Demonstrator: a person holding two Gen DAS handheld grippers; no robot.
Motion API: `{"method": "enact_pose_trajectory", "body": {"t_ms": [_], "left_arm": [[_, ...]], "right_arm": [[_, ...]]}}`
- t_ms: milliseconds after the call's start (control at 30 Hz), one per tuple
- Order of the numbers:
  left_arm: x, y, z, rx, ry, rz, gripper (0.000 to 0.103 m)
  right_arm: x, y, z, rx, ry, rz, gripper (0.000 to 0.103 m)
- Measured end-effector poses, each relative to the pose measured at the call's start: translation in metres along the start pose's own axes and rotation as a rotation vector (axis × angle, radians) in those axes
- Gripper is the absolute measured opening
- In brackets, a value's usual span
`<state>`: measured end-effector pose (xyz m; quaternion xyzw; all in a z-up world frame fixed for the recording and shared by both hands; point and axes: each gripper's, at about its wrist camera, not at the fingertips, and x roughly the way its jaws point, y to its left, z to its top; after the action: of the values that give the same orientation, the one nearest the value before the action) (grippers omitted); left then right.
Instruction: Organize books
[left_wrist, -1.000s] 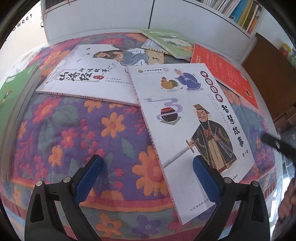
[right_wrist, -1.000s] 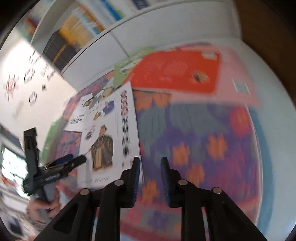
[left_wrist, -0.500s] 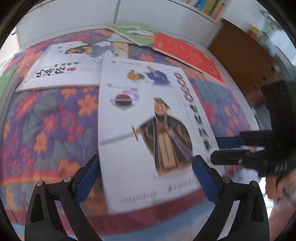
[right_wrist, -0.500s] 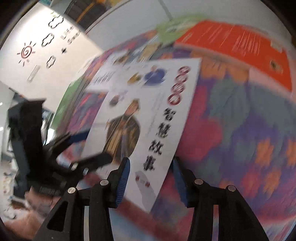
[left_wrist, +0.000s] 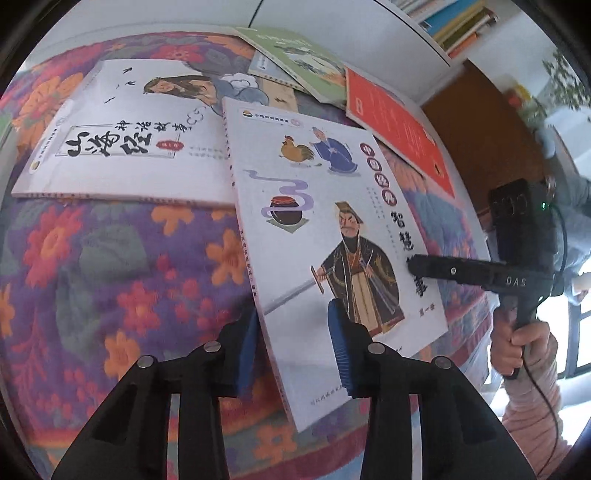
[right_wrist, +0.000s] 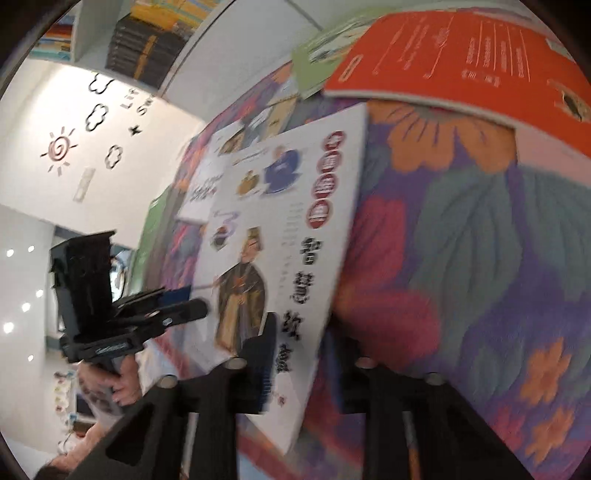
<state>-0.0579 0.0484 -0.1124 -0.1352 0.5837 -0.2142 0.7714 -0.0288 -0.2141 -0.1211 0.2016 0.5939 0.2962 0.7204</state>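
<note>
Nearest to us, our left gripper (left_wrist: 293, 341) has just been closing on the near left corner of the white storybook (left_wrist: 332, 236): one blue pad sits on the cover beside the painted swordsman, the other is under the spine edge. Our right gripper (right_wrist: 297, 354) has also just been closing, and it pinches the book's near right edge, with one finger on the cover over the black title characters and the other beneath. From the left wrist view we see that right gripper (left_wrist: 413, 264) reaching in from the side, its tip on the cover, with the person's hand (left_wrist: 521, 347) wrapped round its handle.

The storybook lies on the floral cloth (left_wrist: 110, 266), its near corner hanging past the table edge. Its far left corner overlaps a second white book (left_wrist: 122, 136) with brush lettering. Further back, a red book (left_wrist: 399, 125) lies just beside the storybook's far right corner, and a green book (left_wrist: 295, 59) rests partly on another book behind. Beyond these we see a white shelf (left_wrist: 369, 33) carrying upright books.
</note>
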Motion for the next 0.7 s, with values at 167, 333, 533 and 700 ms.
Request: {"method": "enact_pose_trajectory", "body": {"t_ms": [167, 333, 533, 700], "left_arm": [[0.001, -0.008, 0.005, 0.000, 0.008, 0.033, 0.031], [-0.002, -0.014, 0.002, 0.030, -0.006, 0.063, 0.031], [-0.022, -0.033, -0.010, 0.113, -0.078, 0.159, 0.031], [-0.039, -0.047, -0.020, 0.169, -0.131, 0.197, 0.031]], "right_arm": [[-0.008, 0.021, -0.008, -0.059, -0.020, -0.103, 0.018], [-0.014, 0.048, -0.016, -0.148, -0.035, -0.141, 0.018], [-0.017, 0.090, -0.030, -0.313, -0.076, -0.167, 0.018], [-0.026, 0.100, -0.044, -0.355, -0.102, -0.144, 0.018]]}}
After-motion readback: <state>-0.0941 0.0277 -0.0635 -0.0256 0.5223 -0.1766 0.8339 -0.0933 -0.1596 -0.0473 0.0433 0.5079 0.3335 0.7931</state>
